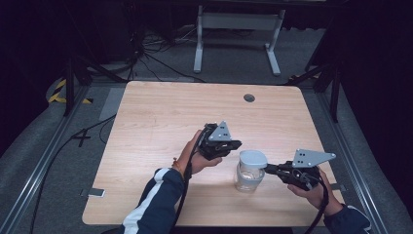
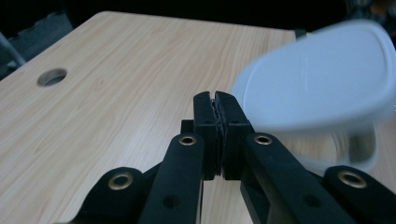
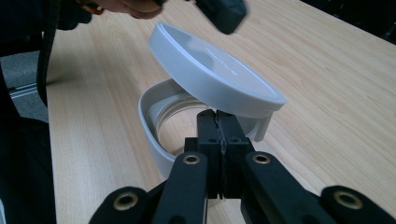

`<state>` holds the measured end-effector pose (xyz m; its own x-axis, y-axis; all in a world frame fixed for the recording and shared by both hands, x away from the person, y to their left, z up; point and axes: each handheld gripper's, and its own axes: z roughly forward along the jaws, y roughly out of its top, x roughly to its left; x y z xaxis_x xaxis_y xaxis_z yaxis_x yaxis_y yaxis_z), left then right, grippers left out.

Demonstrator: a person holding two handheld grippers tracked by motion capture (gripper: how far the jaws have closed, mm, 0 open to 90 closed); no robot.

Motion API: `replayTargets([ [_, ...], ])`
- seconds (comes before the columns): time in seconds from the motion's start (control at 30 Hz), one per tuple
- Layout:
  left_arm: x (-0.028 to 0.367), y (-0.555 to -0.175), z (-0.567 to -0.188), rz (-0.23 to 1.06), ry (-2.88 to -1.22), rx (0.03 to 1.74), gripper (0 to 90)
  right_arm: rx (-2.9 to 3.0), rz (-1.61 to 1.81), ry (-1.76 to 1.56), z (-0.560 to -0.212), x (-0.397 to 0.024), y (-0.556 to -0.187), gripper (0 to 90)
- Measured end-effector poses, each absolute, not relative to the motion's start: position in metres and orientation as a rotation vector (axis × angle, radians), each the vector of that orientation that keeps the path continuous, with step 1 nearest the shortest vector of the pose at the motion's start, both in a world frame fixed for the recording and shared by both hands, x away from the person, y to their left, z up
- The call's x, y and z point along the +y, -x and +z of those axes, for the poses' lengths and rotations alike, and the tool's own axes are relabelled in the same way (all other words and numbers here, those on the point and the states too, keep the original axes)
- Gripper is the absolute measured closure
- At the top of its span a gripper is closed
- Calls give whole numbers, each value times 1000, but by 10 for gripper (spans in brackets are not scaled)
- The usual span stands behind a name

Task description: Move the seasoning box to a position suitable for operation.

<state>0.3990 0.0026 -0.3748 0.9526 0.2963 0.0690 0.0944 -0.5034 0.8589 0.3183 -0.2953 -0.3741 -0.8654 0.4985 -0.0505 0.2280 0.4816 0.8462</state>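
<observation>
A clear glass jar [image 1: 248,180] with a pale grey hinged lid [image 1: 253,158] stands on the wooden table [image 1: 160,112] near its front right. In the right gripper view the lid [image 3: 215,74] is tilted up off the jar's grey collar [image 3: 152,121], showing the jar's open mouth. My right gripper [image 1: 267,168] is shut, its tips [image 3: 217,116] just under the lid's near edge at the jar's rim. My left gripper [image 1: 239,144] is shut too, hovering just left of and above the lid. Its tips [image 2: 215,97] sit beside the blurred lid [image 2: 322,88], holding nothing.
A round cable hole [image 1: 249,98] sits near the table's far edge, also seen as the hole [image 2: 52,77] in the left gripper view. A white desk frame [image 1: 238,29] and floor cables [image 1: 146,53] lie beyond the table. Metal rails [image 1: 48,156] run along both sides.
</observation>
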Motion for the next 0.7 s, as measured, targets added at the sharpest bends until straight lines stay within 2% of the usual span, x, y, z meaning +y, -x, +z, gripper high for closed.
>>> replayTargets([
  [0.33, 79, -372, -407, 280, -2194, 407, 859, 2406, 1334, -613, -367, -296, -321, 898],
  [0.53, 132, -356, -435, 254, -2155, 587, 840, 2403, 1337, -610, -366, -295, -326, 898],
  [0.7, 154, -347, -443, 262, -2148, 661, 818, 2406, 1337, -587, -364, -295, -331, 898],
])
